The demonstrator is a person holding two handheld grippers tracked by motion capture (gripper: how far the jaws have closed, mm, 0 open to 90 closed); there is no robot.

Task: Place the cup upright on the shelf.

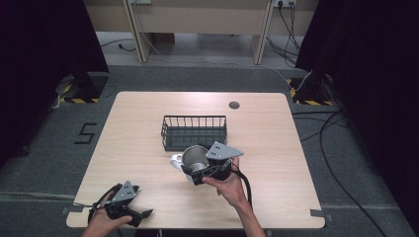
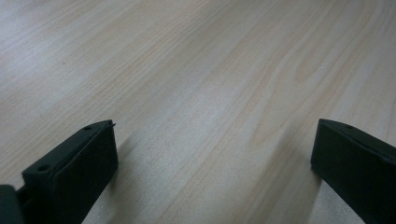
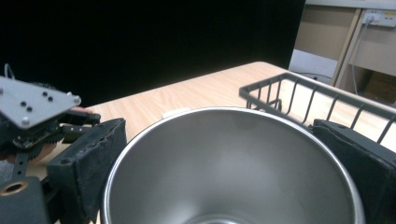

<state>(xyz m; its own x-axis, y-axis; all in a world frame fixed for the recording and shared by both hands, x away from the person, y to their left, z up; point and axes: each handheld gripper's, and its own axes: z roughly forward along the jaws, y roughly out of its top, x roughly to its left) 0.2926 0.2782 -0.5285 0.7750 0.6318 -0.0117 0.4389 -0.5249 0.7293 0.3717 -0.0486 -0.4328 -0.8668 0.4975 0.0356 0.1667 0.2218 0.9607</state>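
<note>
- Wooden table [image 1: 276, 148] seen from above, grey floor around it, dark curtains at both sides.
- Black wire basket [image 1: 193, 131] near the table's middle, nothing visible inside it.
- Small round grommet [image 1: 234, 105] set in the tabletop beyond the basket, well apart from it.
- Steel cup [image 1: 196, 157] just in front of the basket, tilted, mouth turned up and toward the person's side.
- White piece [image 1: 176, 159] poking out at the cup's left side; cannot tell what it is.
- Right gripper [image 1: 207, 170] at the cup, held in the right hand [image 1: 228, 185], grey plate on top.
- In the right gripper view, cup [image 3: 233, 168] between the two jaws, one on each side of the rim, spread to the cup's width and pressed against its sides.
- Basket [image 3: 322, 105] close behind the cup's rim in that view, straight ahead of the jaws.
- Left gripper [image 1: 141, 215] low at the near left corner of the table, well apart from cup and basket, in the left hand [image 1: 101, 222].
- In the left gripper view, jaws spread wide over bare wood [image 2: 201, 93], nothing between them.
- Left gripper [image 3: 42, 116] also at the left edge of the right gripper view, beyond the cup.
- Painted "5" [image 1: 86, 133] on the floor left of the table.
- Cables [image 1: 341, 133] across the floor at right.
</note>
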